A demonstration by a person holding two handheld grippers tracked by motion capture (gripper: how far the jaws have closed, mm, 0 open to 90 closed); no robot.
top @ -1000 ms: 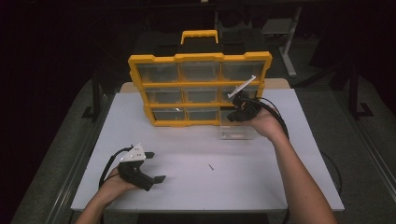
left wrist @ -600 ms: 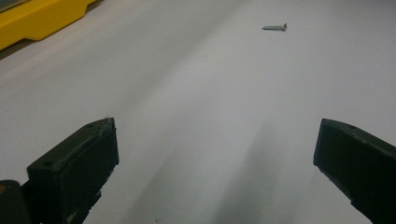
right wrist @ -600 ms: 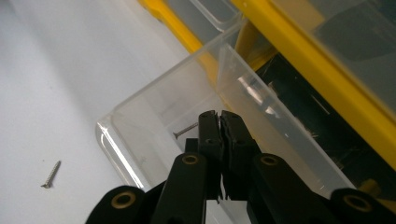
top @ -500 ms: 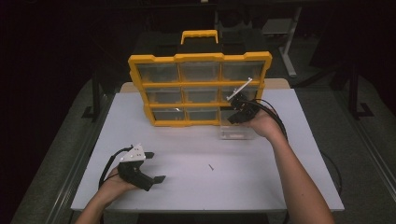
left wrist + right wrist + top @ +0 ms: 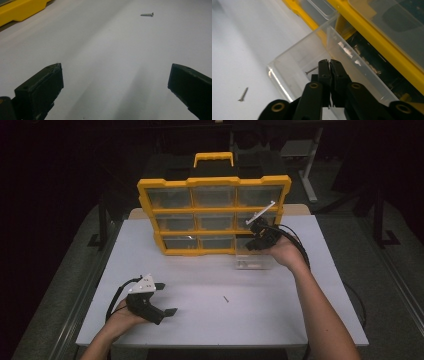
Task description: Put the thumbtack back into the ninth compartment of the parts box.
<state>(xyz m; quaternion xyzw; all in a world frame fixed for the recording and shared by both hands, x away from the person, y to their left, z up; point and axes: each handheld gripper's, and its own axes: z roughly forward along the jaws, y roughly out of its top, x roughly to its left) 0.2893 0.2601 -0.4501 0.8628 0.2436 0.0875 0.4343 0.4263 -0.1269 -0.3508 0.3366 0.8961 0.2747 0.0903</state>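
Black jaws of the right gripper (image 5: pixel 329 65) stand pressed together on a thin grey screw (image 5: pixel 311 70), which sticks out sideways from the tips, its small head away from the pads, over the inside of a clear plastic drawer (image 5: pixel 287 56); in the high view that drawer (image 5: pixel 254 261) sits on the white table (image 5: pixel 200 285) against the lower right corner of the yellow organiser (image 5: pixel 214 215). Nearer the person, the left gripper (image 5: pixel 167 312) rests on the table with its jaws spread wide and nothing between them, and a second small screw (image 5: pixel 147 14) lies loose on the bare top beyond it.
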